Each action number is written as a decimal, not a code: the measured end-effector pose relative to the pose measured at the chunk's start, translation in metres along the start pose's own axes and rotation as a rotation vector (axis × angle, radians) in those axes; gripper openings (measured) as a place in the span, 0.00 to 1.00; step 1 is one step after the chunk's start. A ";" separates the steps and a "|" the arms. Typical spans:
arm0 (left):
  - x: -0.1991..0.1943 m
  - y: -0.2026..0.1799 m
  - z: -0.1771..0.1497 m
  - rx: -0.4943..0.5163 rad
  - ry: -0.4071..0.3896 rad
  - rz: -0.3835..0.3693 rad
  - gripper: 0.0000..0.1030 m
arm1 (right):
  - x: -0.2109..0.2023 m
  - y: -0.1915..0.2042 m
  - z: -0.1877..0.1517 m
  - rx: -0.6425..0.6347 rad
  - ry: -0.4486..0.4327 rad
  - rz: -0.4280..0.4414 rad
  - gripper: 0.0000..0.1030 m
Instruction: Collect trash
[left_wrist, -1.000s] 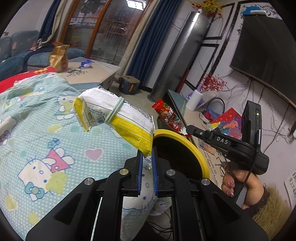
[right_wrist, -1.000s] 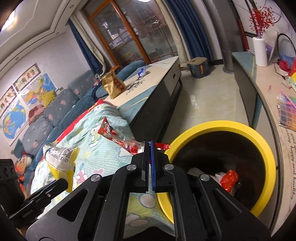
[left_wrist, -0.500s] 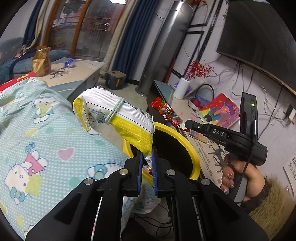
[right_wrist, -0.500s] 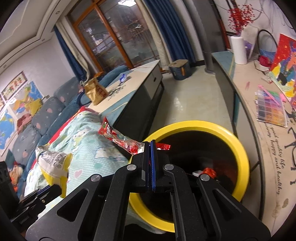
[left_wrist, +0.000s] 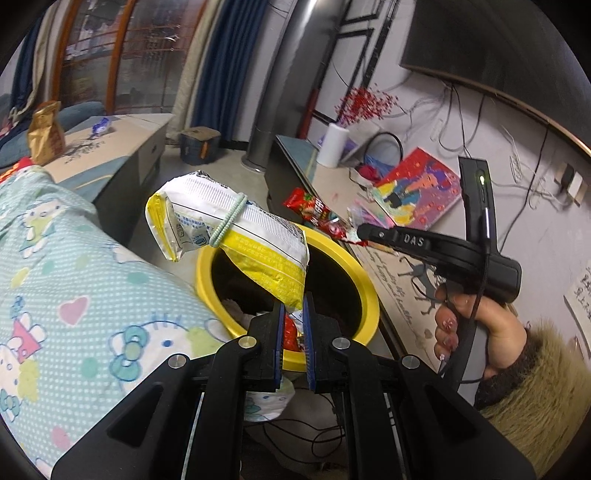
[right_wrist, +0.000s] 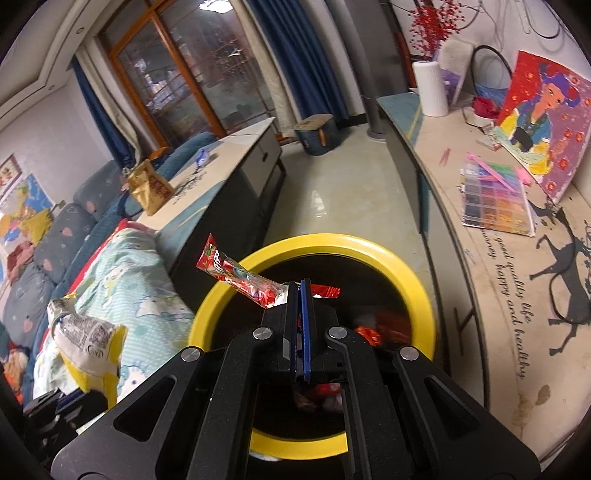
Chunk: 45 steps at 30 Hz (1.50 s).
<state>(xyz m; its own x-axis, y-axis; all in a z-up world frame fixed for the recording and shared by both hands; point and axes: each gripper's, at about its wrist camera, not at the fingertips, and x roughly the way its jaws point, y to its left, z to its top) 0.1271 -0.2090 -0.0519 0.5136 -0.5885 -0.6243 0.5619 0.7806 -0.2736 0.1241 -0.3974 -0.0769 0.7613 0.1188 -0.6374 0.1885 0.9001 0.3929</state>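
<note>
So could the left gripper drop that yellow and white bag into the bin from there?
Probably yes. The left gripper, shut on the yellow and white bag, is above the yellow-rimmed bin, whose mouth is uncovered.

Black tongs; blue pads

You are standing in a home living room: a sofa with heart-print cushions, a cartoon-cat blanket, a low coffee table, blue curtains beside a wood-framed glass door, a wall-mounted television, and a long TV console cluttered with a paper-towel roll and a painting.
</note>
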 end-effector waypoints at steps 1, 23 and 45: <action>0.004 -0.003 -0.001 0.010 0.011 -0.008 0.09 | 0.001 -0.004 0.000 0.007 0.002 -0.007 0.01; 0.034 0.008 -0.001 -0.034 0.055 0.043 0.92 | -0.018 -0.019 -0.002 0.019 -0.041 -0.037 0.55; -0.096 0.057 -0.013 -0.153 -0.207 0.312 0.94 | -0.107 0.087 -0.060 -0.343 -0.343 0.082 0.90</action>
<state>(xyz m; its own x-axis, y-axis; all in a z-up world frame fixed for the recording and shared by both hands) 0.1012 -0.1049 -0.0174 0.7726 -0.3366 -0.5384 0.2638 0.9414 -0.2100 0.0218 -0.3066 -0.0136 0.9364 0.1023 -0.3358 -0.0523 0.9866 0.1547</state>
